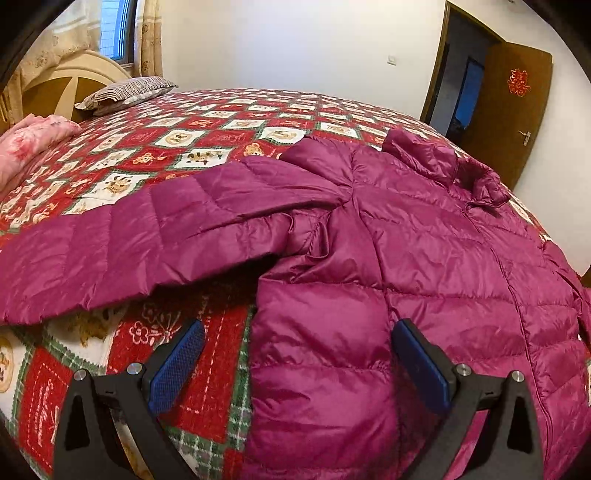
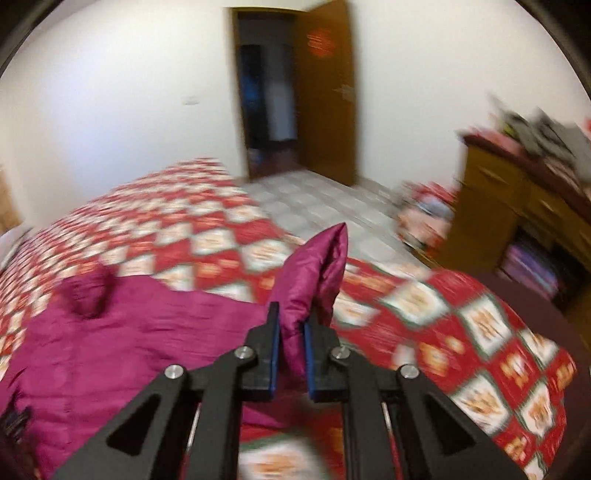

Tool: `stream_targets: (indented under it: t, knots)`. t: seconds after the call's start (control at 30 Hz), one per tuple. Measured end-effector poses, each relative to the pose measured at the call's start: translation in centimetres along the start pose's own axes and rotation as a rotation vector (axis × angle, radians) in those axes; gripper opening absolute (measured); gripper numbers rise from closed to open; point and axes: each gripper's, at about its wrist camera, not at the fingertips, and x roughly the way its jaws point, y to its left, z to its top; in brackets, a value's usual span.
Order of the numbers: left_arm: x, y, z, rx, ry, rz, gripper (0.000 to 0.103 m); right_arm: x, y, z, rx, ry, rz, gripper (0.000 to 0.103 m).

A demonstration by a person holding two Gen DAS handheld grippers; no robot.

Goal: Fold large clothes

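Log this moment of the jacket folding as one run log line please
stage: first fold | right gripper: shut on jacket sleeve, lifted | left gripper: open over jacket hem | surface: patterned bedspread

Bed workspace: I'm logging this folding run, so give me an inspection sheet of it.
Surface: bed with red patchwork quilt.
Job's things: magenta puffer jacket lying spread out, one sleeve stretched sideways.
Clutter: striped pillow, pink bedding.
Grippers: left gripper open over the jacket's hem; right gripper shut on a jacket fold.
Cables: nothing seen.
Surroundings: open wooden door, cluttered dresser, curtained window.
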Motion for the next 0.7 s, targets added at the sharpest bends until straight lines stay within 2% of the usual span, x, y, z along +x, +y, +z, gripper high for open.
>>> stream_targets:
  t: [0.13, 0.33, 0.53, 0.7]
  knots:
    - [-0.5, 0.4, -0.6, -0.009, -0.012, -0.007, 0.102, -0.4, 9.1, 0.3, -0.149, -0.009, 0.153, 0.013]
    - [-0.9, 1.1, -0.9, -0.04, -0.031, -0.044, 0.102, 1.1, 21.6, -2.7, -0.31, 0.039, 0.345, 0.013]
    - [-0.8, 1.3, -1.0, -0.047, -0.034, -0.064, 0.102, 4.0, 30.3, -6.8, -0.386, 0.137, 0.457, 0.013]
    - [-0.7, 1.4, -1.0, -0.059, -0.043, -0.087, 0.102, 5.5, 34.5, -9.4, -0.435, 0.207, 0.499, 0.013]
